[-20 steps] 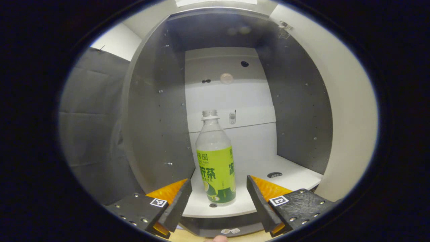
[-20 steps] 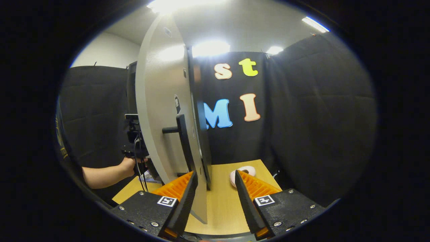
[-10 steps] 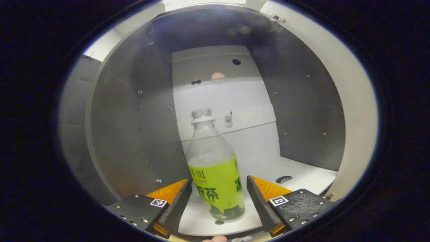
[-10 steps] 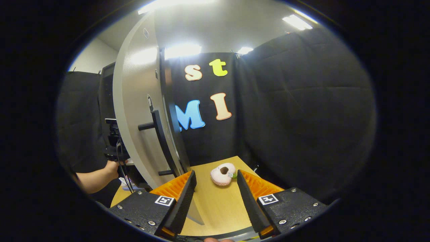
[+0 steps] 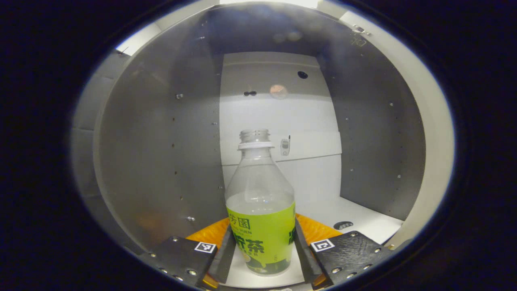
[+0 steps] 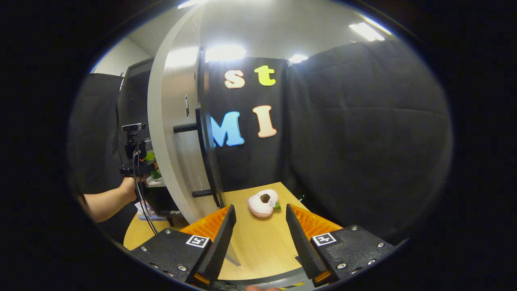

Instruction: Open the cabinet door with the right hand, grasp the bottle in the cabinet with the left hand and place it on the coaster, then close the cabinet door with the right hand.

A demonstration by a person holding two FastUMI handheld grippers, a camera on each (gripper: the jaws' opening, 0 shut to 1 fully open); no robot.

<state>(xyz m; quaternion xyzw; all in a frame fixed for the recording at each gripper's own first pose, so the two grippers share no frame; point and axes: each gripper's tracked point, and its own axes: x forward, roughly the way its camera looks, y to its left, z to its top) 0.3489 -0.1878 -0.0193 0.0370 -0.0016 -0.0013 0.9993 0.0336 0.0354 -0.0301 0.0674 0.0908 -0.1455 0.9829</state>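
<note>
Clear plastic bottle with a green label [image 5: 260, 210] stands upright on the white cabinet shelf [image 5: 355, 212] — left gripper [image 5: 260, 252] fingers press its label from both sides. Right gripper [image 6: 258, 238] fingers spread, holding nothing, above the light wooden counter [image 6: 258, 246] — beside the open grey cabinet door [image 6: 173, 133]; pink ring-shaped coaster [image 6: 263, 203] lies ahead.

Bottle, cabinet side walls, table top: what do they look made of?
Bottle: clear plastic, likely; see-through above a glossy green wrap label.
Cabinet side walls: grey laminated board, apparently; matt, with rows of shelf-pin holes.
Table top: pale wood or wood-look laminate; faint grain shows.
</note>
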